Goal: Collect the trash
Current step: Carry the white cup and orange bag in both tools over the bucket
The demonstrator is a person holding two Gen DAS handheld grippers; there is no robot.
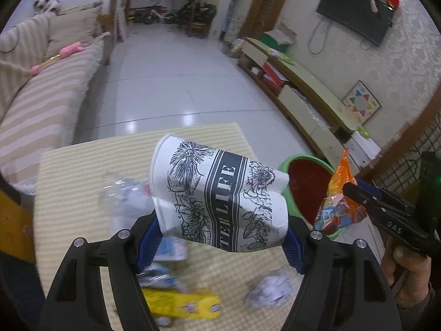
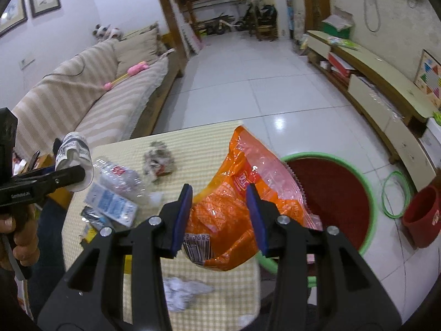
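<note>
The left gripper [image 1: 222,237] holds a white paper cup with black flower print [image 1: 217,193] between its two blue pads; the jaws stand fairly wide and press on the crushed sides of the cup, which lies on its side with the rim toward 10 o'clock. The right gripper [image 2: 220,218] holds an orange plastic snack bag with a clear window [image 2: 234,201]; its jaws are much narrower and the blue pads pinch the crumpled lower part of the bag, while the top of the bag stands up toward 12 o'clock.

Both pieces of trash hang above a low table with a yellow checked cloth [image 2: 198,143]. In the right wrist view, a round bin with a green rim and a dark red inside [image 2: 330,193] stands on the floor just beside the table, at about 3 o'clock from the bag. In the left wrist view the same bin is at 3 o'clock from the cup, partly hidden behind it.

On the cloth there is more trash: a crushed clear plastic bottle [image 2: 118,178], a crumpled ball of white paper [image 1: 268,289], a flat yellow package [image 1: 179,303] and, at 11 o'clock from the bag, a grey crumpled lump [image 2: 158,157], maybe printed paper, too blurred to be sure
</note>
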